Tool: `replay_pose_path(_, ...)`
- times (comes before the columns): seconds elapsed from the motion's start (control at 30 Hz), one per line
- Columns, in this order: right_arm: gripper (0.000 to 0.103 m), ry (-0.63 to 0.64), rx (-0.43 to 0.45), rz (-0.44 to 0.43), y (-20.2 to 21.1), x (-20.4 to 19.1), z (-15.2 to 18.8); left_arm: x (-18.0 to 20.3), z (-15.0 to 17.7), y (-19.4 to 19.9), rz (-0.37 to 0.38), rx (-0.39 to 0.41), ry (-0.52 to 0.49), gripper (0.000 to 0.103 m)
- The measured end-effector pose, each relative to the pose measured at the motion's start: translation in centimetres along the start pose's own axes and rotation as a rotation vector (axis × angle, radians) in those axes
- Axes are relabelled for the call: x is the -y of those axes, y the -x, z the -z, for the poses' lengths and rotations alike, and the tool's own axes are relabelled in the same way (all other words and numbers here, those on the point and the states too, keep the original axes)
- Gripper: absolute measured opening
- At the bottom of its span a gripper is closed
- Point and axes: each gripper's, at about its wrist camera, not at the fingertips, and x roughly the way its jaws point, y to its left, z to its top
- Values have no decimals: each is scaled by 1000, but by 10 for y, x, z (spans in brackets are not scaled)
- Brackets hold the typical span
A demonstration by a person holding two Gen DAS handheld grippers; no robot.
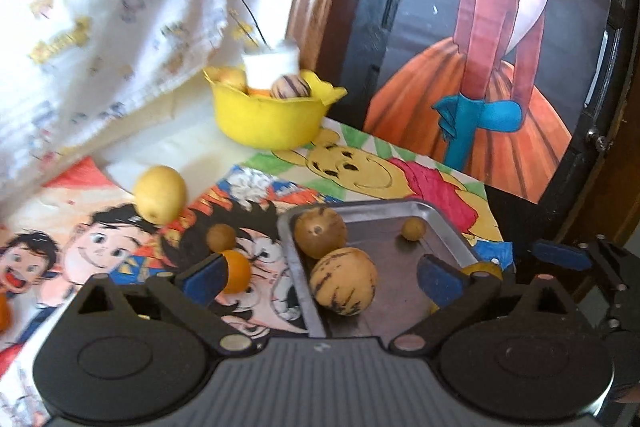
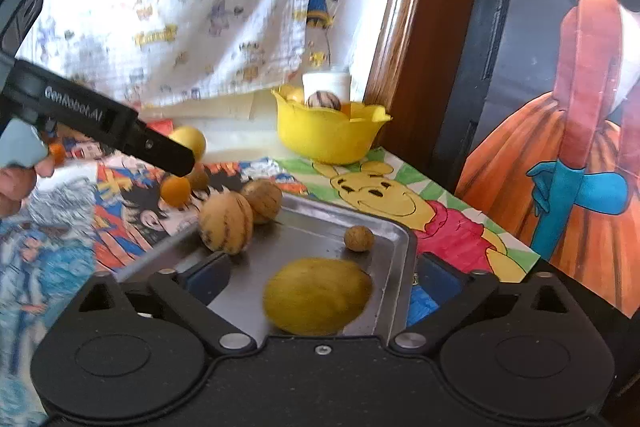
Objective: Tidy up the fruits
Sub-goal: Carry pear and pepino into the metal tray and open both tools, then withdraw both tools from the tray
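A metal tray [image 1: 440, 223] [image 2: 312, 223] lies on cartoon drawings. In it are a striped yellow fruit [image 1: 343, 281] [image 2: 226, 225], a brown round fruit [image 1: 320, 231] [image 2: 262, 201], a small brown fruit [image 1: 413, 229] [image 2: 359, 237] and a blurred yellow fruit [image 2: 318, 295]. My left gripper [image 1: 320, 277] is open over the tray's left rim; a small orange fruit [image 1: 236, 271] [image 2: 175, 190] touches its left finger. My right gripper [image 2: 320, 277] is open around the blurred yellow fruit. A yellow bowl [image 1: 268, 117] [image 2: 328, 137] at the back holds several fruits.
A yellow round fruit [image 1: 160, 199] [image 2: 188, 141] and a small brown one [image 1: 221, 237] lie on the drawings left of the tray. A white cup [image 1: 272, 65] stands behind the bowl. A printed cloth [image 1: 100, 27] hangs left; a dark painted panel [image 1: 500, 47] stands right.
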Motion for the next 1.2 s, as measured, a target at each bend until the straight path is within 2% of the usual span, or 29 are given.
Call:
replay_pose_path(0.2, 102, -61, 61, 5, 44, -14, -7, -1, 16, 42, -59, 67, 11, 103)
replay_pose_path(0.4, 102, -113, 96, -4, 87, -32, -16, -10, 32, 84, -84, 75, 48, 103)
replay_pose_path(0.57, 102, -141, 96, -34, 114, -53, -18, -17, 46, 120, -125, 83, 21, 103)
replay_pose_path(0.83, 102, -186, 60, -62, 134, -85, -10, -35, 68, 164, -169, 88, 15, 103)
replay_pose_path(1.2, 102, -205, -16, -127, 133, -122, 2, -75, 99, 188, -238, 41, 66, 103)
